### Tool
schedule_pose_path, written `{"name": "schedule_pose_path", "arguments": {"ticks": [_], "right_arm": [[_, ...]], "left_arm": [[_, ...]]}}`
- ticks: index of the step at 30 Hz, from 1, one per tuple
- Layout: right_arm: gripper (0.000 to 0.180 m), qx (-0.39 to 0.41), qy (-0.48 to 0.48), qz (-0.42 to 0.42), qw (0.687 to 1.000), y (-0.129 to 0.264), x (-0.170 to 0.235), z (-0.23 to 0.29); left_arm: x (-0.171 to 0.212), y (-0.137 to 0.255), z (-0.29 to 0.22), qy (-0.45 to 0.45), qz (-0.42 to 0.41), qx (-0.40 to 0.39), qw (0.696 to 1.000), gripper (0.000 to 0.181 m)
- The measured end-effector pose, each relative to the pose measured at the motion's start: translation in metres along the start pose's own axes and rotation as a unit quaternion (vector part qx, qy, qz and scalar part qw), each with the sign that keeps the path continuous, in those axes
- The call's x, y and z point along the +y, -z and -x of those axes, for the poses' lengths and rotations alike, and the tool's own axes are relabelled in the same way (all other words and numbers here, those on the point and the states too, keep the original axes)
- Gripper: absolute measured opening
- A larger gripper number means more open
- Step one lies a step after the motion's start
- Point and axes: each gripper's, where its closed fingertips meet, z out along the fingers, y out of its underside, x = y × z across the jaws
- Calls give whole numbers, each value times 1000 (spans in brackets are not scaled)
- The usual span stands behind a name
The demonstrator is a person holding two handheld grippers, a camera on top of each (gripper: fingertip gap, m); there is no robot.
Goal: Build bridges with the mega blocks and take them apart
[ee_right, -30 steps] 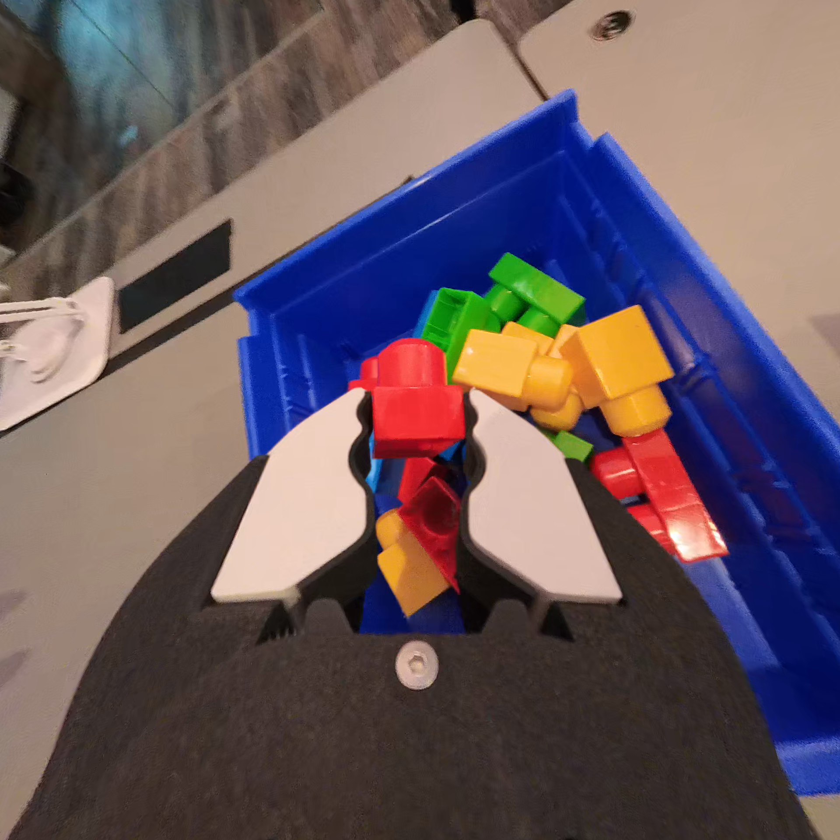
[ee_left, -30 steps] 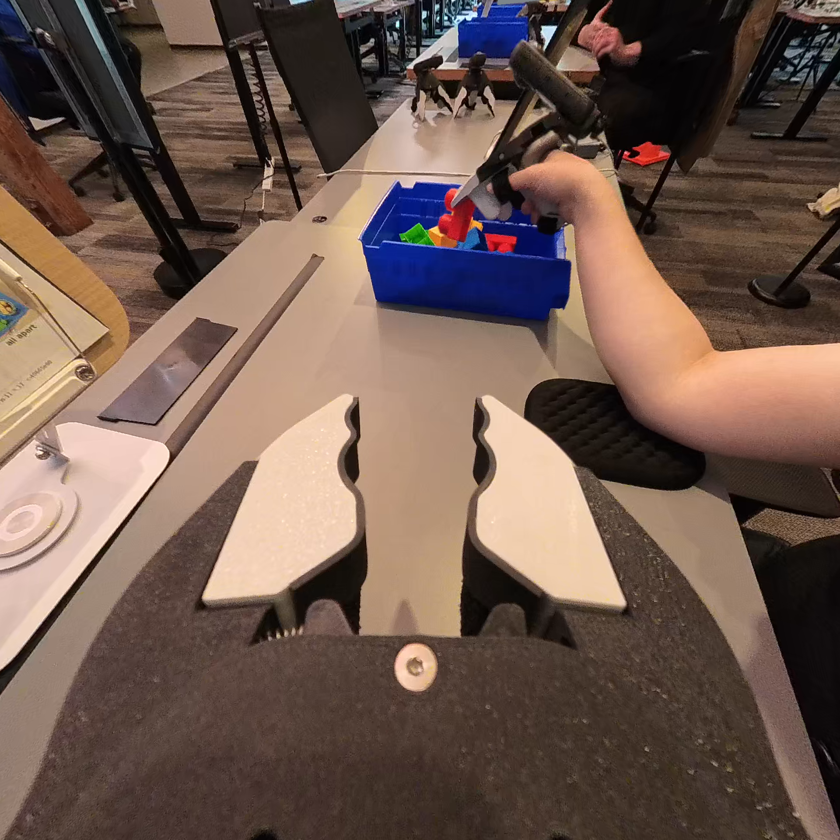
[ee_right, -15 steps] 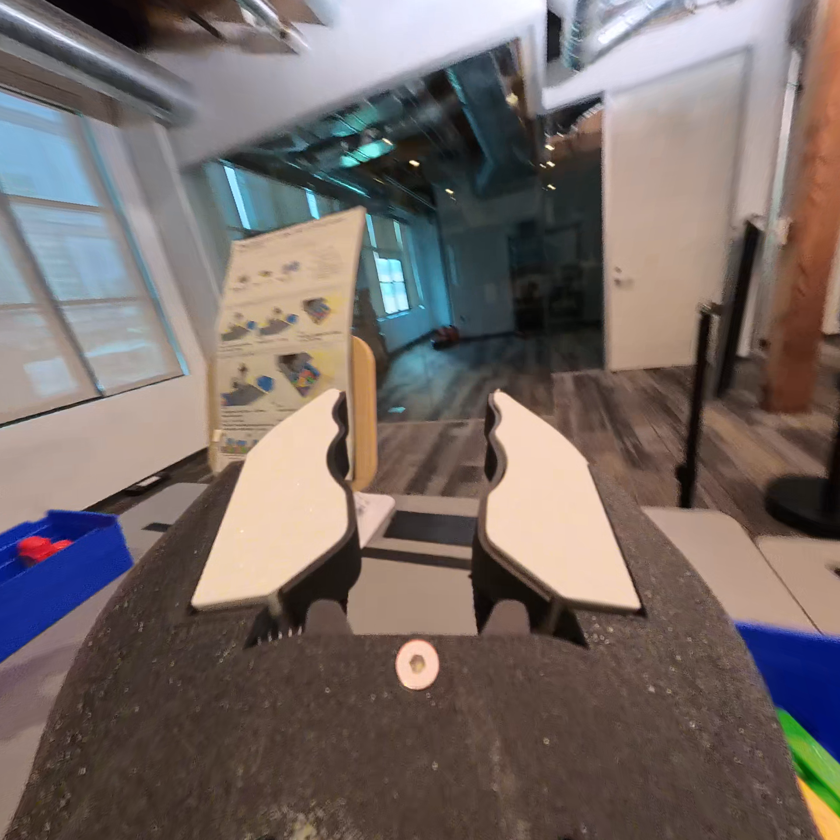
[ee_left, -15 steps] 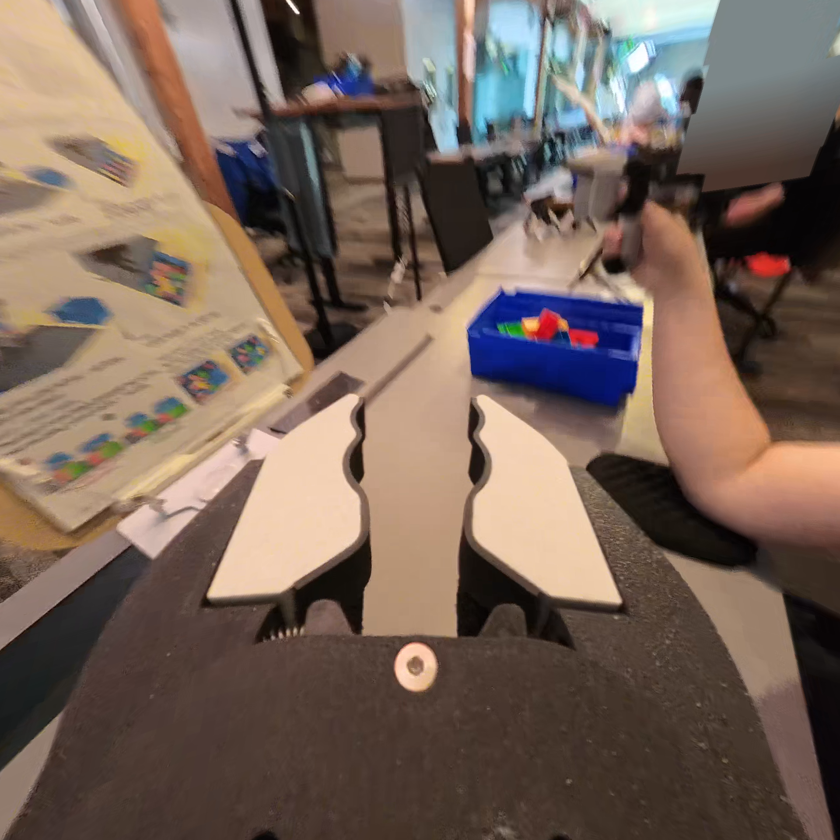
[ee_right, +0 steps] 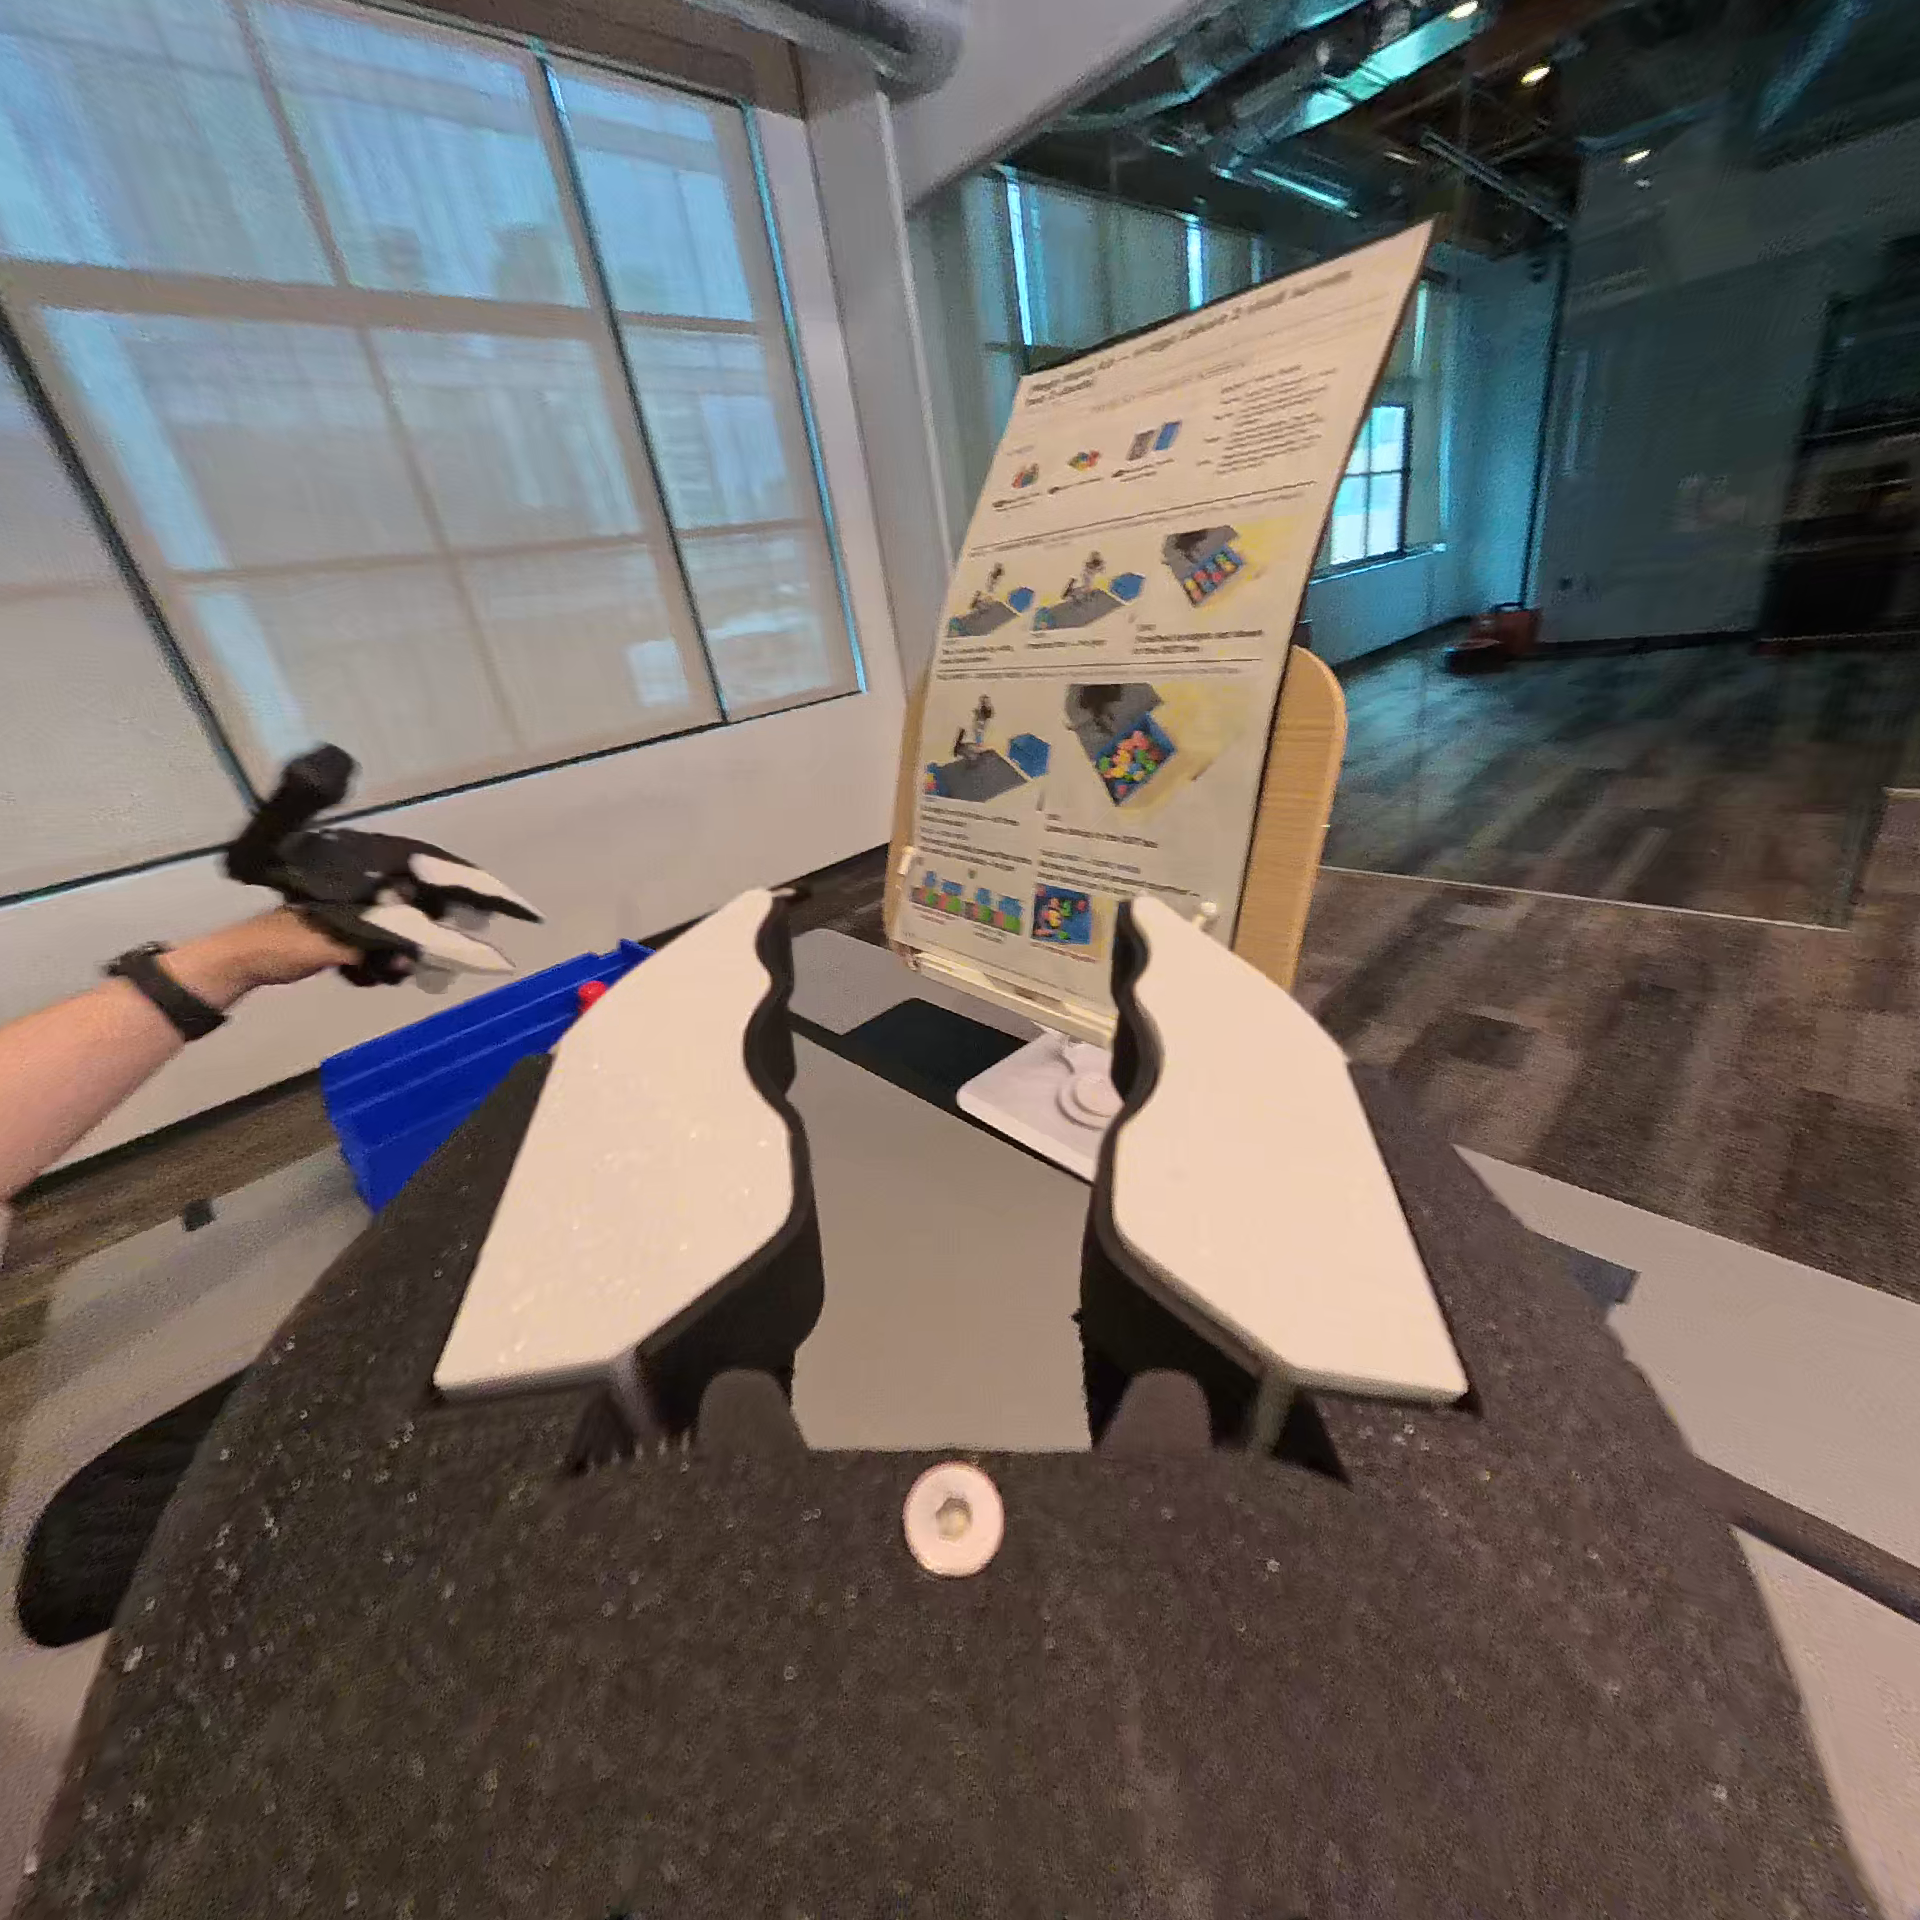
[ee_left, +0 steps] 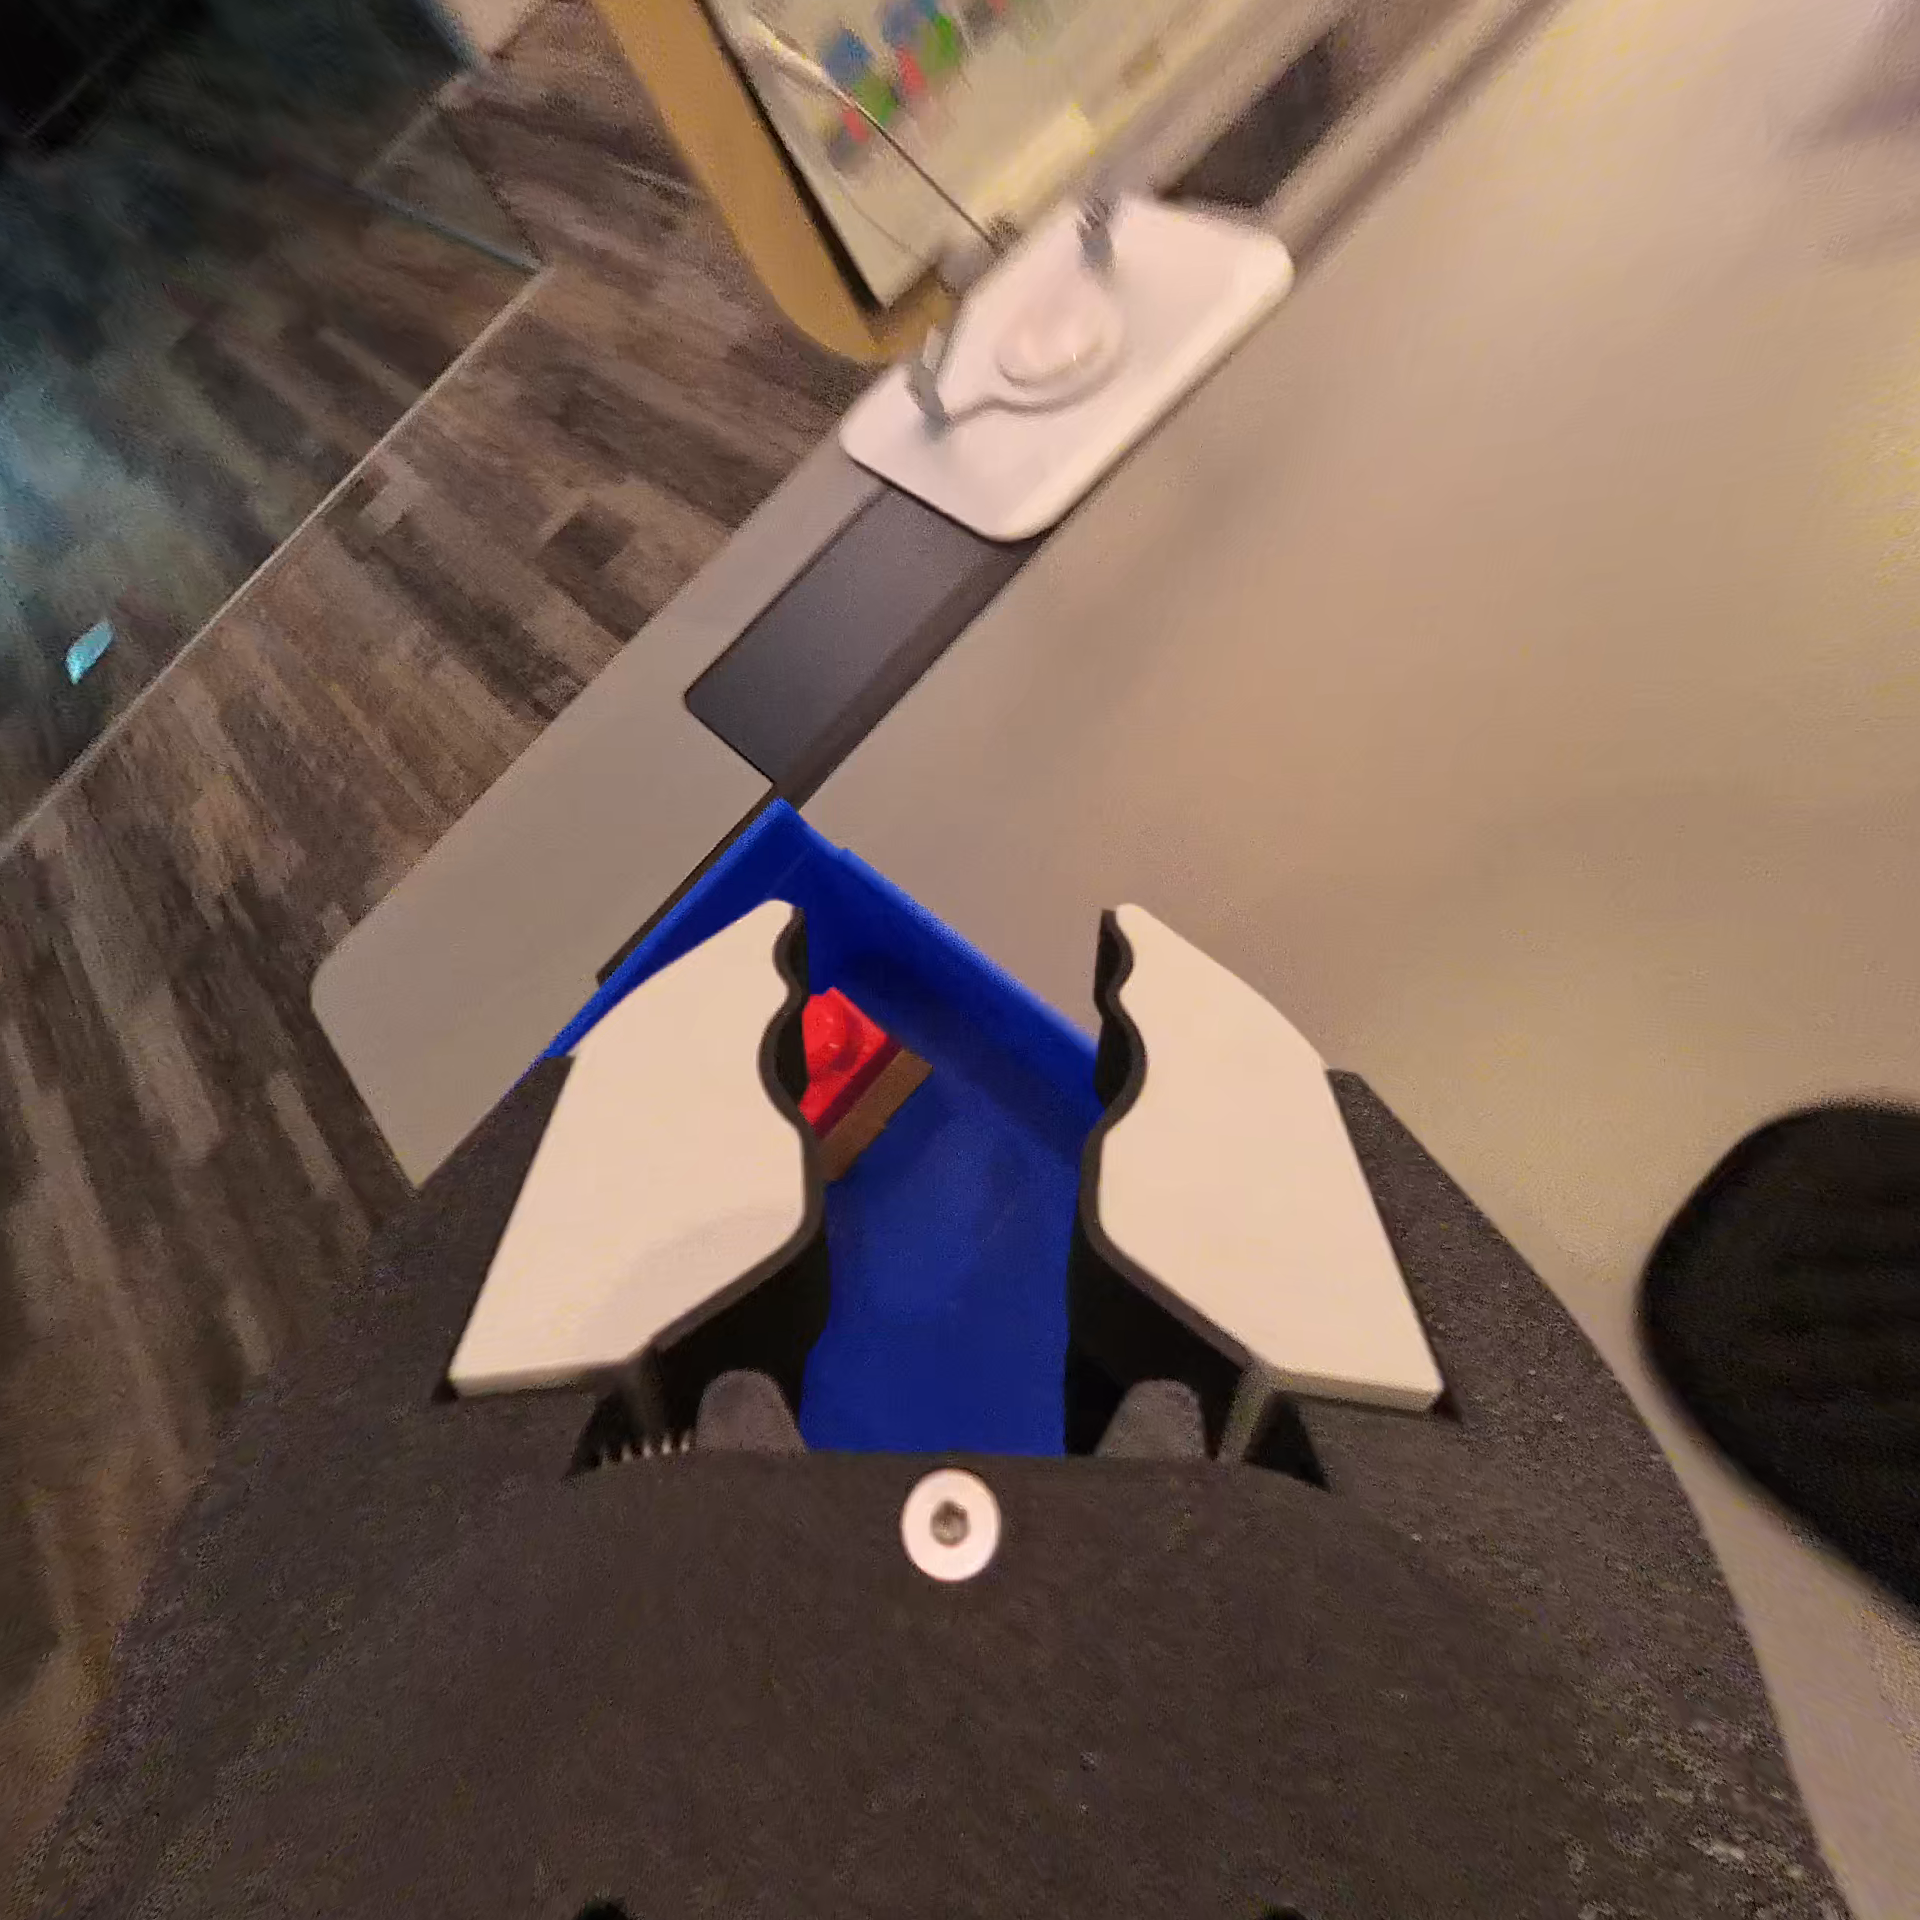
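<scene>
The left gripper [ee_left: 945,940] has its two pale flat fingers spread apart with nothing between them. In the left wrist view it looks down into a deep blue plastic bin [ee_left: 940,1226], whose floor fills the gap between the fingers at the centre of the frame. A red plastic mega block [ee_left: 842,1055] with a round stud lies inside the bin, close beside the inner edge of the left-hand finger and not gripped. The bin's far corner points to the upper middle of the frame, resting on a grey tabletop [ee_left: 1455,779]. Beyond it, a flat dark rectangular plate [ee_left: 852,634] lies on the table, and farther up sits the white base of a sign stand [ee_left: 1070,374], blurred.

The right gripper [ee_right: 945,909] is likewise released, fingers wide, holding nothing. It points level across the table toward an upright printed instruction sheet on a wooden backboard [ee_right: 1132,644], upper centre of the frame. At the left of that frame the blue bin shows past the left-hand finger, well to the side of the right gripper. Above the bin, the left gripper is held in a hand [ee_right: 312,940] wearing a dark wristband [ee_right: 166,989].
</scene>
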Motion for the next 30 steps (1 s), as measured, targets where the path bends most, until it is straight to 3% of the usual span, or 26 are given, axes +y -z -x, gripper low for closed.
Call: {"name": "schedule_pose_path", "arguments": {"ticks": [5,8,13,21,25,30], "right_arm": [[56,-91,-48,-26,994,2,-8,25],[53,-127,-71,-47,988,6,-15,32],[52,-128,-81,-48,987,2,-13,28],[52,-173,-76,32,981,-26,16,49],[52,-181,-68,78,978,-42,37,54],[51,-199,-84,101,971,-60,52,60]], "left_arm": [[51,-43,35,-123,89,-3,988,47],[82,-65,39,-143,163,35,976,50],[103,-93,43,-172,206,70,961,53],[145,-116,52,-202,299,102,927,48],[135,-118,57,-179,261,85,945,39],[74,-79,74,-88,97,-5,991,38]]}}
